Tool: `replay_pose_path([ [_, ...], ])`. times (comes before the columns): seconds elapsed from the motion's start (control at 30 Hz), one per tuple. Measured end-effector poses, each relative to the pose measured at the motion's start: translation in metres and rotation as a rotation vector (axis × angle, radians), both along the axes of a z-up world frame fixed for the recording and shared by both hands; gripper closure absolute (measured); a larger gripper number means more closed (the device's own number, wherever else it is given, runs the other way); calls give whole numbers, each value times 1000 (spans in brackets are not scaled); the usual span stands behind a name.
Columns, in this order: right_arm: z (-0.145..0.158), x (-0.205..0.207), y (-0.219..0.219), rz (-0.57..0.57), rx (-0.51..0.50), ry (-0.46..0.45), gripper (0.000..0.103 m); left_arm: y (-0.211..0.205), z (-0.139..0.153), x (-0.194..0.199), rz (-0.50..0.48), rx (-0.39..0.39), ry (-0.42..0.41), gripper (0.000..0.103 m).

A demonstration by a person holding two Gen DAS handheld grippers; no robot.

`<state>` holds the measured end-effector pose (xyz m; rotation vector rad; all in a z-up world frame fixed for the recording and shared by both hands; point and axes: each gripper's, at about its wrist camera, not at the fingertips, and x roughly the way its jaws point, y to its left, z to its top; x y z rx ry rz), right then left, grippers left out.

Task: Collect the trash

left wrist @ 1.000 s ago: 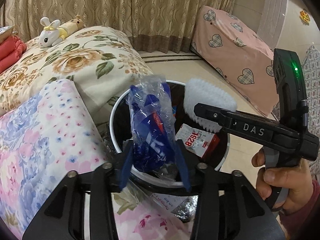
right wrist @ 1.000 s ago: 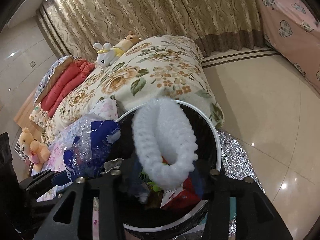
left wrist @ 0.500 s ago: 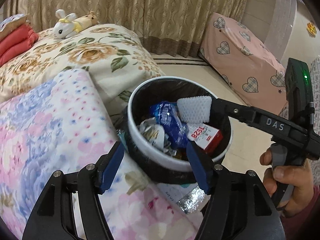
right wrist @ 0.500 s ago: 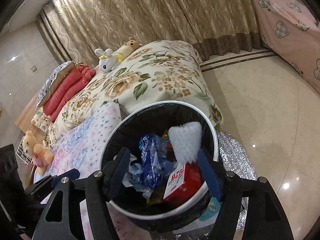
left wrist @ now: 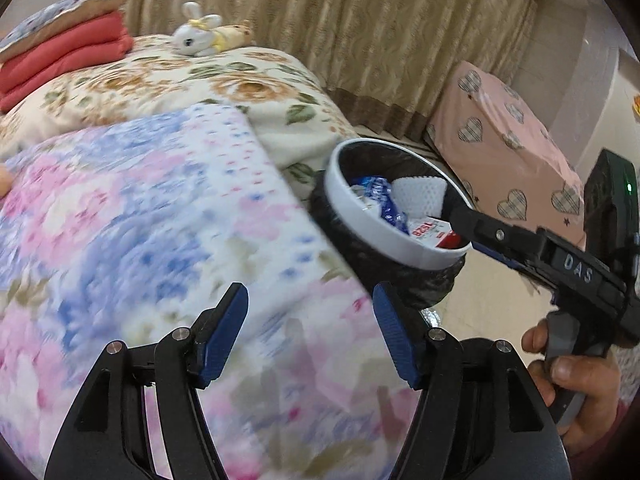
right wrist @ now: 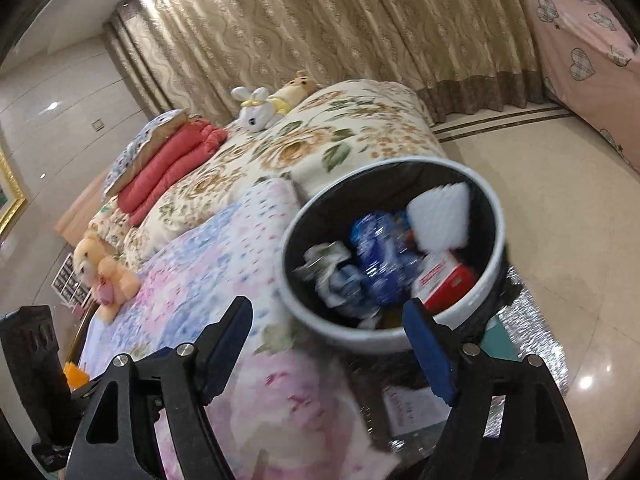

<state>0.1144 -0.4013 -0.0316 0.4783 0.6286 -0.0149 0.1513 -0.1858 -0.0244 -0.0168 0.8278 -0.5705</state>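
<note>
A round white-rimmed trash bin (left wrist: pixel 362 216) (right wrist: pixel 384 336) with a black liner stands beside the bed. Inside it lie a blue plastic bag (left wrist: pixel 384 202) (right wrist: pixel 378 264), a white foam net (left wrist: pixel 418 196) (right wrist: pixel 440 216) and a red and white box (left wrist: pixel 434 232) (right wrist: pixel 442 280). My left gripper (left wrist: pixel 312 336) is open and empty over the pastel floral quilt (left wrist: pixel 140 232), left of the bin. My right gripper (right wrist: pixel 332 348) is open and empty, just in front of the bin; in the left wrist view its fingers (left wrist: pixel 496 236) reach over the bin's rim.
The bed carries a rose-patterned blanket (left wrist: pixel 200 76) (right wrist: pixel 312 148), folded red quilts (left wrist: pixel 64 56) (right wrist: pixel 172 164), a white bunny toy (left wrist: pixel 198 34) (right wrist: pixel 256 108) and a teddy bear (right wrist: pixel 102 276). A pink heart-print covered piece (left wrist: pixel 504 148) stands right. Silver foil (right wrist: pixel 528 352) lies on the floor by the bin.
Both grippers opened and dropped the blue bag and the foam net into the bin, then drew back. The left gripper swung left over the quilt.
</note>
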Motion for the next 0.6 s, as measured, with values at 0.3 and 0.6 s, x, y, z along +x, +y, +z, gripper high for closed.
replay_pose_path([
  [0.3,-4,-20,62,82,-26,-34,20,71,-6,-26,131,-33,-17,37],
  [0.6,-13,-35,112,143,-84,-58,16,125,-11,-54,246,-58,-56,37],
])
